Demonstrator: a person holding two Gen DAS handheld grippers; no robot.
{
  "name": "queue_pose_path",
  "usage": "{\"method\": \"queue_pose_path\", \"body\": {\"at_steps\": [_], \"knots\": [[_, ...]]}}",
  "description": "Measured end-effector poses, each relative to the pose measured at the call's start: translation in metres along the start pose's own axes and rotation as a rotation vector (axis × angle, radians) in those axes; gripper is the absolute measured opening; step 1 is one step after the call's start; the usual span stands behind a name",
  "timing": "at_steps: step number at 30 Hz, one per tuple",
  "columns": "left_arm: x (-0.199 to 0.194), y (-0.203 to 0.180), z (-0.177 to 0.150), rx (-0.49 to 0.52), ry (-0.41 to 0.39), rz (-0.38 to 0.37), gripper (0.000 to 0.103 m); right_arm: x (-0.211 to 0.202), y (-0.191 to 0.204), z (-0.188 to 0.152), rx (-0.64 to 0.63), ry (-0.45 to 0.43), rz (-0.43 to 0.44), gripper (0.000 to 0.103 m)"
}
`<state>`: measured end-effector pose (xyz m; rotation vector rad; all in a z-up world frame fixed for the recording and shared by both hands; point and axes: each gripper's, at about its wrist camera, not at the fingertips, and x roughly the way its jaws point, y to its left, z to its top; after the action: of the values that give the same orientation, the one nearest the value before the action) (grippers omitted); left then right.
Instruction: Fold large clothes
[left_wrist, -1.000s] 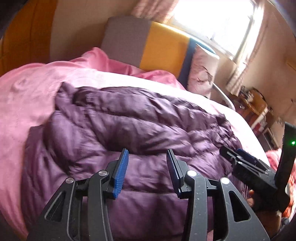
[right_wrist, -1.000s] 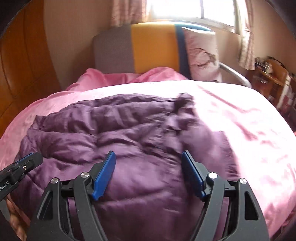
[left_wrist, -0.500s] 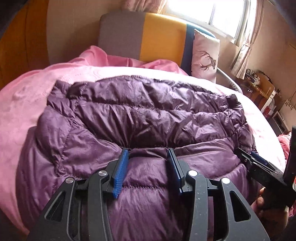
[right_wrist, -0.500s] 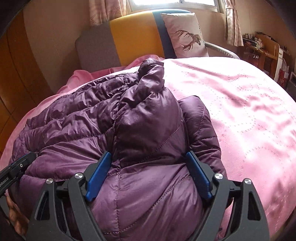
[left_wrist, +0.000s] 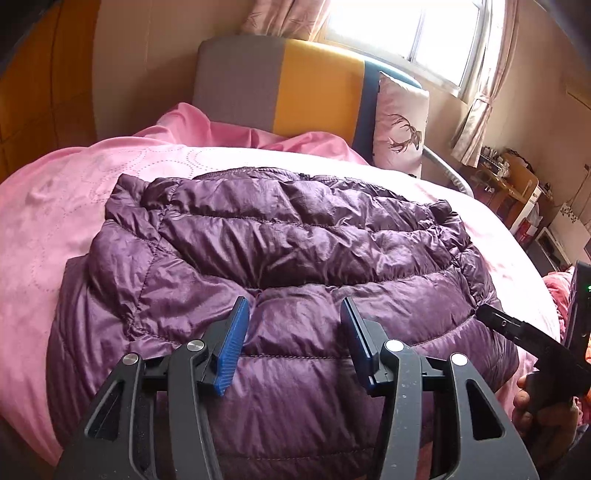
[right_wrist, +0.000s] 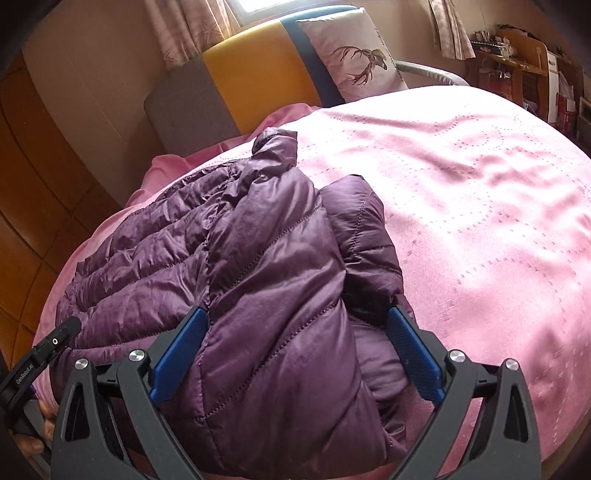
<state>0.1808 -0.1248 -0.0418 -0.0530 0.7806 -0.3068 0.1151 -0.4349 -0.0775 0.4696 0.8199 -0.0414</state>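
Right gripper (right_wrist: 295, 347) wide around purple jacket (right_wrist: 266, 280) bulge; left gripper (left_wrist: 293, 332) wide

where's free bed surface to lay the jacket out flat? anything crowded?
Widest bare patch: the pink bedspread right of the purple puffer jacket, running up to the deer pillow. A narrower strip lies left of the jacket, toward the wooden wall. Crowded: the near edge, where the left claw and right claw sit open over the jacket.

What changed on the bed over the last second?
The jacket was blurred and rumpled a second ago; now it lies settled with a flap folded over on its right side. Both grippers, left and right, stayed open above it. Bedspread and pillow unchanged.
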Motion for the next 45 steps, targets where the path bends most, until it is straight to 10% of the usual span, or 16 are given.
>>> {"method": "queue_pose_path", "body": {"at_steps": [11, 19, 32, 45], "knots": [[-0.033, 0.086, -0.014, -0.187, -0.082, 0.097, 0.050, 0.013, 0.000, -0.002, 0.005, 0.011, -0.004, 0.101], [-0.011, 0.168, -0.056, -0.362, 0.048, 0.117, 0.058, 0.016, -0.004, -0.007, 0.003, 0.007, 0.002, 0.101], [-0.072, 0.114, -0.016, -0.229, -0.131, 0.183, 0.058, -0.007, -0.032, 0.006, 0.076, 0.031, 0.068, 0.101], [-0.003, 0.010, -0.005, 0.012, 0.037, 0.057, 0.058, -0.011, -0.066, -0.010, 0.163, 0.093, 0.287, 0.101]]}}
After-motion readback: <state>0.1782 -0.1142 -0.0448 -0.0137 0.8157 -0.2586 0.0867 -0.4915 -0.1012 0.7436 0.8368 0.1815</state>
